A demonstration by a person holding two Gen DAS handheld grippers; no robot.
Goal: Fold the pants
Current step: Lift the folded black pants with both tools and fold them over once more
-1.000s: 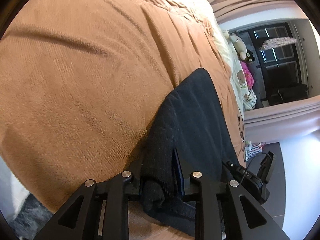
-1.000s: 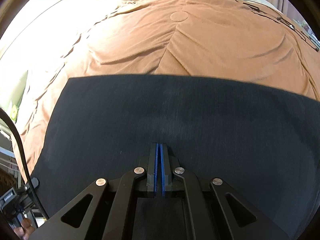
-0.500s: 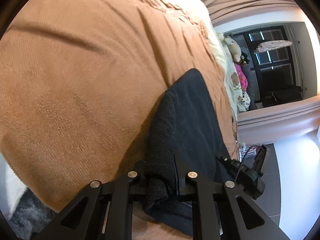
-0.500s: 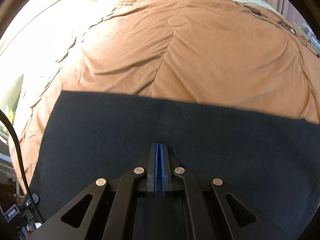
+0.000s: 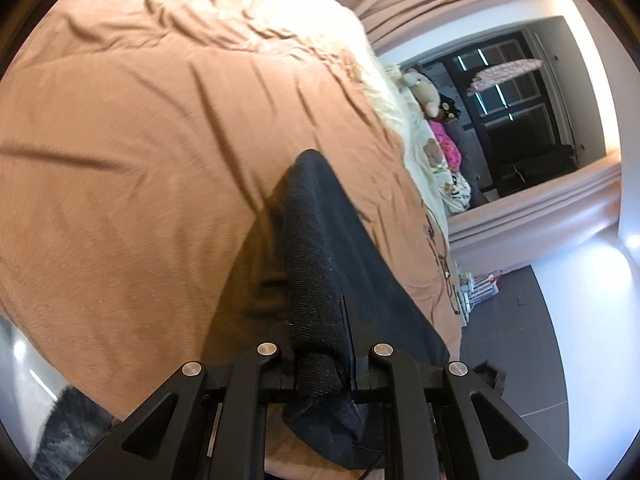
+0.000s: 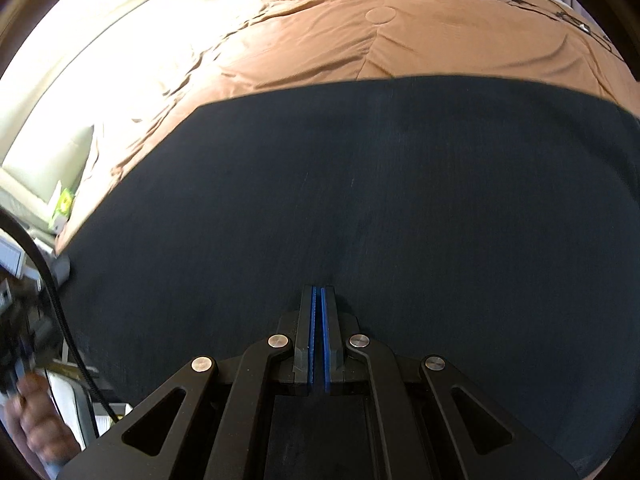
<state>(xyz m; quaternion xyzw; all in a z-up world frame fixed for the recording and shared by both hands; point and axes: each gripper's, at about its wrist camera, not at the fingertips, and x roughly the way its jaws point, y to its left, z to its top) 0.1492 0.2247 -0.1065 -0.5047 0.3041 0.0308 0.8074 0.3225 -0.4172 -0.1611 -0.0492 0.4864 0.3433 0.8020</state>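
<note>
In the left wrist view, the left gripper (image 5: 320, 344) is seen clamped on a thick bunched edge of the dark pants (image 5: 320, 248), the fabric being pinched between its two fingers (image 5: 362, 328) and hanging below them. From that grip the pants are stretched away as a raised, narrow ridge above the orange-brown blanket (image 5: 140, 160), on which a shadow is cast beside the cloth. Farther off, at the far edge of the bed, a pale sheet, stuffed toys (image 5: 424, 90) and a pink item are found, and beyond them curtains and a dark window (image 5: 516, 120).

In the right wrist view, the right gripper (image 6: 318, 300) is shown fully closed, its blue pads (image 6: 326, 336) meeting with only a slit between them; whether any cloth is caught at the tips cannot be told. Directly ahead of it the pants (image 6: 360, 200) are spread as a broad, flat, dark panel filling the lower view, lying over the blanket (image 6: 380, 40). At the lower left a hand (image 6: 36, 420) and a black cable (image 6: 52, 280) are visible, blurred. Beyond the blanket a cream sheet and padded headboard (image 6: 120, 40) are seen, brightly lit.
</note>
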